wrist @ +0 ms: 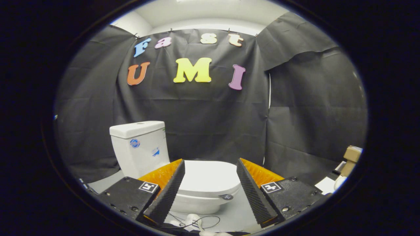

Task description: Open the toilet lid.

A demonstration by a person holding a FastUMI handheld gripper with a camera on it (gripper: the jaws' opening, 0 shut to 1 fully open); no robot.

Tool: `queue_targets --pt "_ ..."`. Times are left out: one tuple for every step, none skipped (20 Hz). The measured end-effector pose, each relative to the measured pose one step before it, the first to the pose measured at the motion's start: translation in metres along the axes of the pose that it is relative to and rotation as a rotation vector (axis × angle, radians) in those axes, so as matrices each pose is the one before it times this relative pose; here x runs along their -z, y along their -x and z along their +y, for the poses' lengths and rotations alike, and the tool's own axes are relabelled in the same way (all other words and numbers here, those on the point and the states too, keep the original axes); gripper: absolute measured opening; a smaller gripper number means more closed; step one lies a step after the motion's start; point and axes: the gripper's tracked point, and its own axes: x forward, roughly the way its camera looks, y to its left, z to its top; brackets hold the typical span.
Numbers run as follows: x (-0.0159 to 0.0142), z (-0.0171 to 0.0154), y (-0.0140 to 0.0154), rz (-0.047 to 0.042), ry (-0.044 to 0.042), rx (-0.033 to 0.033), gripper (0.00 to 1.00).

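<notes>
Fingers of the gripper [210,188] are spread wide and hold nothing, with the closed white plastic toilet lid [205,178] framed between them just beyond the tips, in front of the white ceramic cistern [139,147]. Stiff, smooth, light, hinged plastic is expected, likely slippery, so purchase is best sought under the lid's front lip [215,193], farthest from the cistern.
</notes>
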Motion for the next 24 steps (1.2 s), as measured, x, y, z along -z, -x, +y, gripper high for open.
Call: queue_targets --pt "-0.00069 -0.00030 0.00010 -0.00269 -0.00073 0.00018 0.99" --pt "0.00063 0.00060 0.00019 -0.00113 -0.00207 -0.00173 0.99" --pt "-0.00055 0.00018 -0.00024 -0.00135 -0.00082 -0.00082 0.99" --pt "-0.00010 -0.00031 0.00061 -0.00184 -0.00052 0.00017 0.99" --pt "-0.00047 -0.00006 -0.00102 -0.00056 -0.00026 -0.00099 0.99" --pt "0.00068 -0.00054 -0.00072 -0.00124 -0.00259 -0.00045 0.99" --pt "-0.00052 -0.00012 -0.00139 -0.00211 -0.00449 -0.00280 0.99" --pt "0.00076 0.00001 -0.00275 0.00066 -0.00047 -0.00031 0.99" --pt "-0.00035 -0.00109 -0.00288 0.00054 -0.00089 -0.00076 0.99" --pt "-0.00006 -0.00034 -0.00383 0.00195 -0.00381 -0.00190 0.99" --pt "-0.00135 -0.00063 -0.00510 0.00053 -0.00529 -0.00374 0.99" --pt "-0.00134 -0.00230 -0.00613 -0.00031 -0.00608 0.00091 0.99" --pt "-0.00260 -0.00313 -0.00611 -0.00037 -0.00564 -0.00132 0.99" --pt "-0.00152 -0.00145 -0.00644 -0.00247 -0.00532 -0.00381 0.99" --pt "-0.00232 -0.00275 -0.00671 -0.00234 -0.00360 -0.00460 0.99" --pt "0.00034 -0.00319 -0.00805 0.00077 -0.00334 -0.00763 0.99" --pt "-0.00024 -0.00457 -0.00869 0.00383 -0.00453 -0.00383 0.99" --pt "0.00197 -0.00606 -0.00849 0.00648 -0.00651 -0.00333 0.99" --pt "0.00095 -0.00729 -0.00708 0.00474 -0.01243 -0.00132 0.99" --pt "0.00116 -0.00813 -0.00700 0.00421 -0.01601 0.00167 0.99" --pt "0.00208 -0.00849 -0.00687 0.00444 -0.01931 0.00421 0.99" --pt "0.00374 -0.01073 -0.00720 0.00713 -0.02109 0.00594 0.99" --pt "0.00409 -0.00919 -0.00553 0.00873 -0.01700 0.00726 0.99" --pt "0.00497 -0.00794 -0.00523 0.01051 -0.01702 0.00257 0.99"
